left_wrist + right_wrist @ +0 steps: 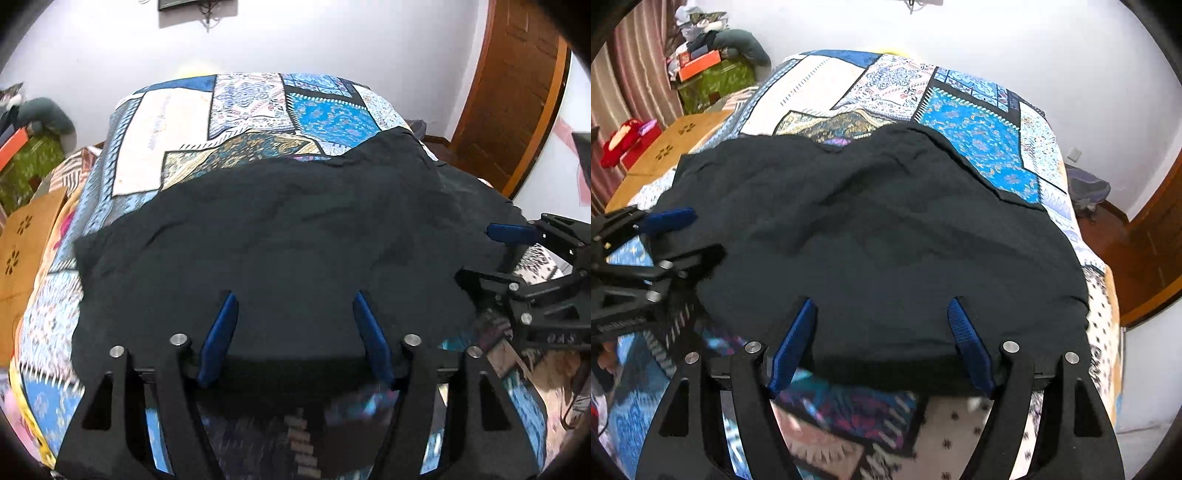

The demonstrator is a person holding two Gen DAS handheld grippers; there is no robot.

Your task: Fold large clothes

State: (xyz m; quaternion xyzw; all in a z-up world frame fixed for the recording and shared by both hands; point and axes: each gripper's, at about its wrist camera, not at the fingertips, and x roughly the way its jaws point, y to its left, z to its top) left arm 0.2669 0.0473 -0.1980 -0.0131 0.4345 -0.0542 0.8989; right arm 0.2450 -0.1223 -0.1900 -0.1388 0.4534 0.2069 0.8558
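A large black garment (295, 221) (886, 221) lies spread and wrinkled over the near half of a bed with a blue patchwork quilt (177, 122) (979, 136). My left gripper (294, 295) hangs over the garment's near hem, its blue-padded fingers (221, 332) wide apart and open; the cloth lies slack between them, unpinched. My right gripper (882, 301) stands open the same way further right along the hem. Each shows in the other's view: the right gripper (480, 254) at the garment's right edge, the left gripper (690, 236) at its left edge.
A cardboard box (26, 240) (683, 136) stands beside the bed on the left, with a pile of clothes and boxes (709, 66) behind it. A wooden door (517, 92) is at the right, and a backpack (1086, 188) lies on the floor. A white wall runs behind the bed.
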